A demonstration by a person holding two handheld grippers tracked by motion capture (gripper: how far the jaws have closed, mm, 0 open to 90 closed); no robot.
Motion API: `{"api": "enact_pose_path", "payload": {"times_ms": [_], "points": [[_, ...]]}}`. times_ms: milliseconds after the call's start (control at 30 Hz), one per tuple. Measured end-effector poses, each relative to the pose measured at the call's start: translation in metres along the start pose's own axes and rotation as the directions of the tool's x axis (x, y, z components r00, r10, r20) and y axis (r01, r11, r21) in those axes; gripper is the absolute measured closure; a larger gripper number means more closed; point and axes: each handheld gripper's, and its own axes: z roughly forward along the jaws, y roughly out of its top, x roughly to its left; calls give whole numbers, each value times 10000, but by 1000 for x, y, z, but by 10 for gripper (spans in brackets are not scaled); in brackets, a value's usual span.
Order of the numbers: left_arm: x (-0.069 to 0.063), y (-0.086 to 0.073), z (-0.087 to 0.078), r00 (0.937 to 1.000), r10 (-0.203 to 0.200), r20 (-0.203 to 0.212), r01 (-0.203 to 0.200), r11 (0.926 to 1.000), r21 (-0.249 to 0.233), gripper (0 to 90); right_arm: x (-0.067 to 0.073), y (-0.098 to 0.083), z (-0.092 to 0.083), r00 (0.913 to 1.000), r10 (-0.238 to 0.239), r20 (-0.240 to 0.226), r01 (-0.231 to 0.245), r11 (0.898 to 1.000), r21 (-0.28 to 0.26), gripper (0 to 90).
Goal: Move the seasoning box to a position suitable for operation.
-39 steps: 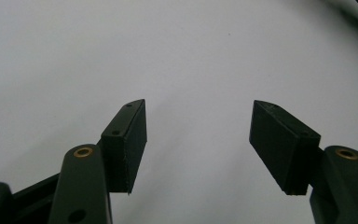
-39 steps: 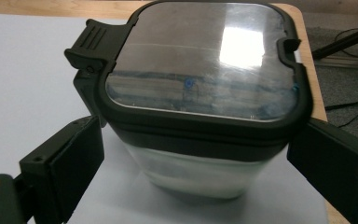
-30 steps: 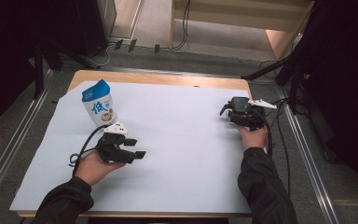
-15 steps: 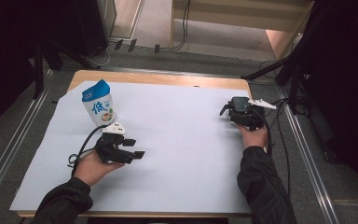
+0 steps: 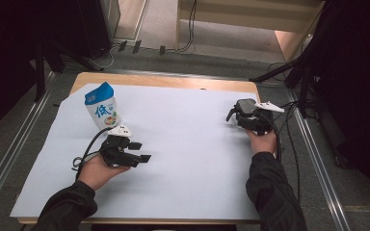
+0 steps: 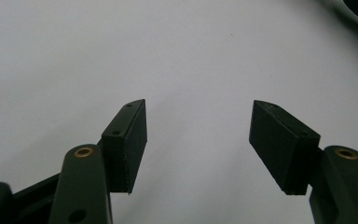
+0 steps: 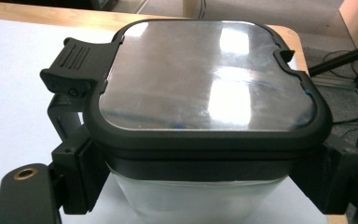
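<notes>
The lidded container [image 7: 205, 116] sits clamped between the right gripper [image 5: 250, 118] jaws, pressed on both sides just under its dark rim, at about 3 o'clock on the white sheet [image 5: 188, 168]. Nothing has shifted since the earlier frames — both hands, the container and the pouch lie as they did. Counted: one container, one blue-and-white pouch [image 5: 102, 109] (upright, at 10 o'clock), two grippers. The left gripper [image 6: 198, 144] rests just at 5 o'clock of the pouch, jaws spread wide — bare sheet between them.

Glossy brushed-metal lid [image 7: 205, 74] in matt black plastic rim — clear container wall, matt white paper sheet [image 5: 192, 159].
</notes>
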Motion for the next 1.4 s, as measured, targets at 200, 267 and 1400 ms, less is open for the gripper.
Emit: {"api": "enact_pose_path", "payload": {"times_ms": [200, 267, 1400], "points": [[0, 3, 1, 9997, -91, 219, 92, 9999, -40, 379, 12, 5, -10, 9991, -241, -358, 236, 9996, -151, 161], [-1, 5, 2, 9997, -19, 256, 19, 10000, -5, 379, 18, 6, -14, 9980, -315, -555, 308, 9994, -132, 161], [13, 28, 19, 9984, 184, 535, -191, 9997, 127, 387, 118, -8, -50, 9342, -1453, -3259, 1399, 9894, -399, 161]]}}
